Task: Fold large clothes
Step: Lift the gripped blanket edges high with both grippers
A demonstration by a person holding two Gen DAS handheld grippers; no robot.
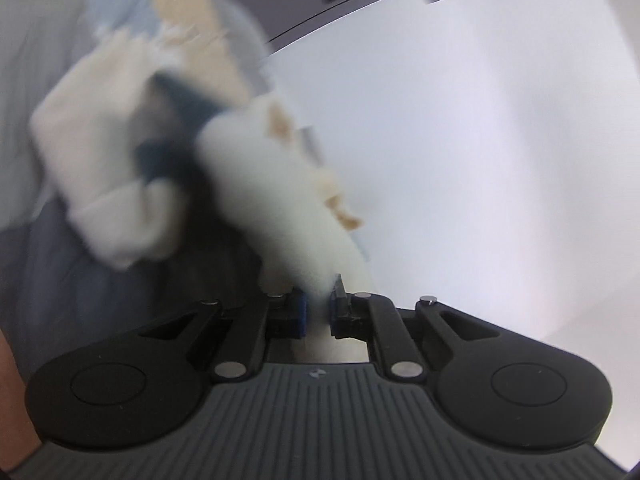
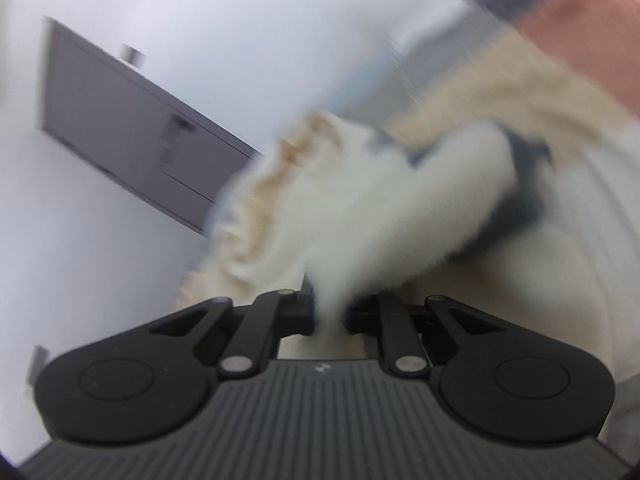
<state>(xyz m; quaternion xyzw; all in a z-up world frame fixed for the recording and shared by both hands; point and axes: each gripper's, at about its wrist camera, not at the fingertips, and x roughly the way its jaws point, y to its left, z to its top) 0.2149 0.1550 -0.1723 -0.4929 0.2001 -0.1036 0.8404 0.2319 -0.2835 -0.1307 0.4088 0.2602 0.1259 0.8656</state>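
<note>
Cream fleece garment [image 1: 276, 200], with tan knit lining showing at its edges and a dark blue band across the bunched part; both views were blurred, so finer detail could not be read. Location: lifted in the air between the two grippers, no folding surface visible beneath it. A white wall [image 1: 480, 140] and a grey door [image 2: 120, 132] stood behind.

Left gripper [image 1: 318, 312]: clamped on a pinch of the cream fabric, which ran up and away from the pads.

Right gripper [image 2: 330, 314]: likewise closed on a pinch of the same garment [image 2: 360, 208], the cloth spilling forward over the fingers.

Condition: bunched and doubled over itself, not spread.

Handling note, as judgement: the step appeared to be shaking or stretching the garment out before a fold. It would go best with both pinches held firm, the grippers drawn apart until the edge between them ran taut and level, then lowered flat. Thick fleece may slip from shallow pinches.
</note>
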